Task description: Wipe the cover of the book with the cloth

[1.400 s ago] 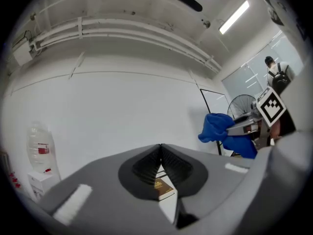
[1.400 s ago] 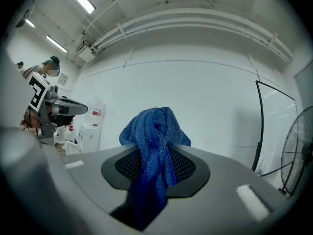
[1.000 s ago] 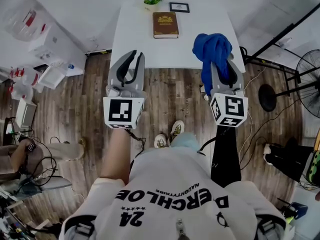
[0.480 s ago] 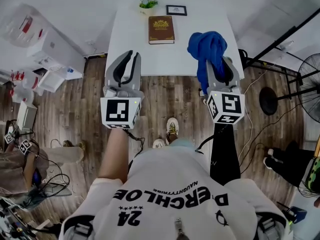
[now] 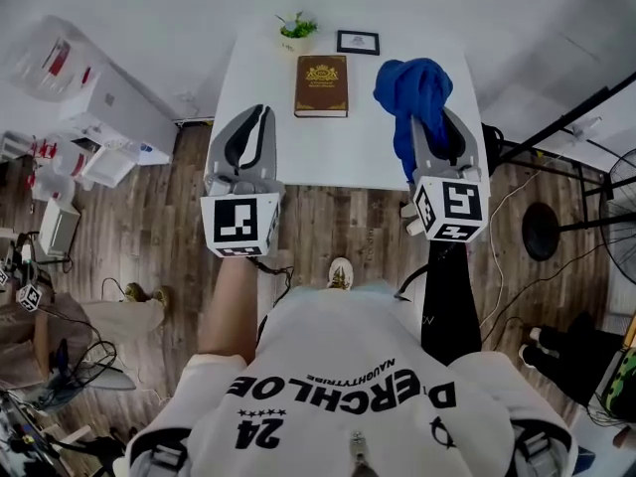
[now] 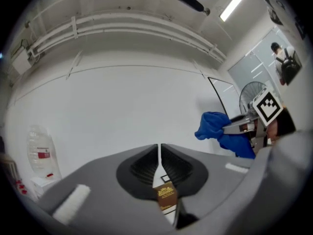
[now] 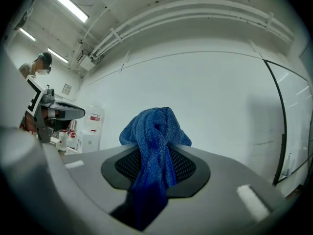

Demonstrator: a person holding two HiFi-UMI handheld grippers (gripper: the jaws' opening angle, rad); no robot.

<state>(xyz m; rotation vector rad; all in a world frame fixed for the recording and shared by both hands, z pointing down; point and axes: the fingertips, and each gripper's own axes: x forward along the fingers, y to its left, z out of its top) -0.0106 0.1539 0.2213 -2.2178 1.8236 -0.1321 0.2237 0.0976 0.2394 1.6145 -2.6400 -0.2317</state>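
A white desk [image 5: 298, 142] stands before the person, whose shirt [image 5: 348, 391] reads "DERCHLOE" and "24". The right claw [image 5: 438, 135] is clamped on a bunched blue cloth [image 5: 412, 92] over the desk's right side. The left claw [image 6: 160, 153] is closed on nothing. The brown book [image 5: 321, 85], with a gold emblem on its cover, lies flat toward the far edge, near a small frame [image 5: 357, 43] and a plant [image 5: 296, 30].

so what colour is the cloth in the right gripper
Blue all over. The cloth shows best in the right gripper view, bunched between the jaws.
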